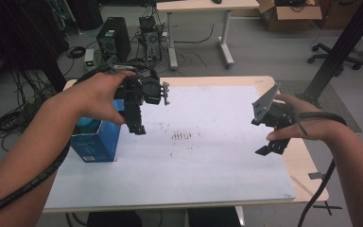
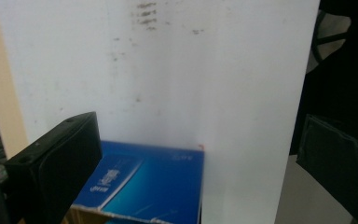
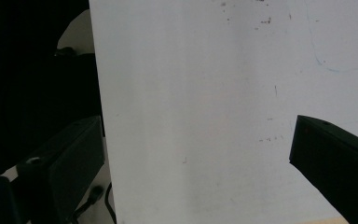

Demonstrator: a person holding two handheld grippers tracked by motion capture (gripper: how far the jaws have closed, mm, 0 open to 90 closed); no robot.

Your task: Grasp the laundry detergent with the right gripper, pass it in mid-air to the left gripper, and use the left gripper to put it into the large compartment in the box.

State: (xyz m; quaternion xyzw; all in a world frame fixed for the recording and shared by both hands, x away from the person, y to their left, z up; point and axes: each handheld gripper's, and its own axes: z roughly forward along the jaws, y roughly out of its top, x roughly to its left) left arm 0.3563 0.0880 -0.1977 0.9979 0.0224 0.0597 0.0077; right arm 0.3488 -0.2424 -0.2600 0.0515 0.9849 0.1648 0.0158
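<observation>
Left hand-held gripper hangs over the blue carton, jaws spread wide, nothing between them. The left gripper view looks down at the carton's top just below the jaws; no contact visible. Carton stands upright at the left edge of the white sheet that covers the desk, partly under the left hand. Right hand-held gripper is well apart, over the sheet's right edge, jaws also wide and empty. Smudge marks sit mid-sheet between the two.
</observation>
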